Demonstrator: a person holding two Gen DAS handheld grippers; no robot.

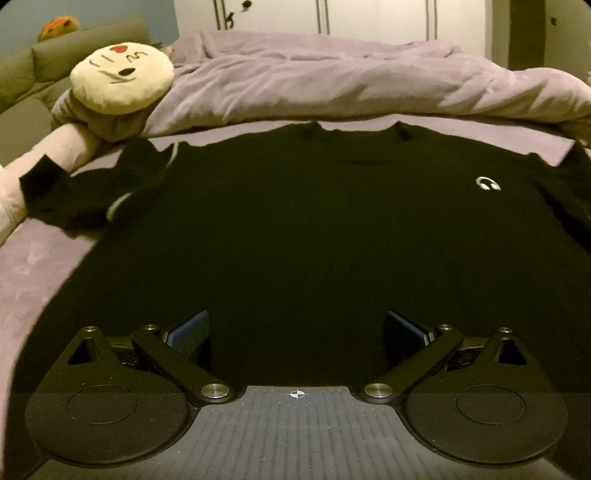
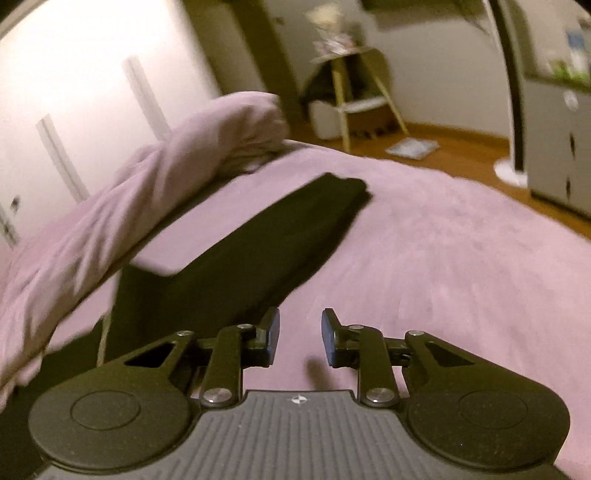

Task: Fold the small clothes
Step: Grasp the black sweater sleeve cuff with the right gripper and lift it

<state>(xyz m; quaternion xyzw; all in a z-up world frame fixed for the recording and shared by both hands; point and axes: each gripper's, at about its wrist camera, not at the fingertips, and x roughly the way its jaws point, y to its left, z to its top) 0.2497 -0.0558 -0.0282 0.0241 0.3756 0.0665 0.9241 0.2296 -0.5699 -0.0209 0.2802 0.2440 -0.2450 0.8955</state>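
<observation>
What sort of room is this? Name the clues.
Most likely a bedroom: a bed with a bunched lilac duvet, a plush emoji cushion, and white wardrobe doors behind.

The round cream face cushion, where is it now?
In the left wrist view, the cushion sits upper left, on the lilac duvet, beyond the black sweatshirt.

Your left gripper (image 1: 295,332) is pointing forward and downward, its jaws standing wide apart with the blue ribbed pads (image 1: 190,330) facing each other across an open gap and nothing pressing between them. Your right gripper (image 2: 300,338) is also tilting downward, its jaws sitting close together yet still parted by a narrow gap, the dark pads (image 2: 273,332) gripping nothing. The right wrist view is smearing with blur. Neither of your hands is showing in either view.
</observation>
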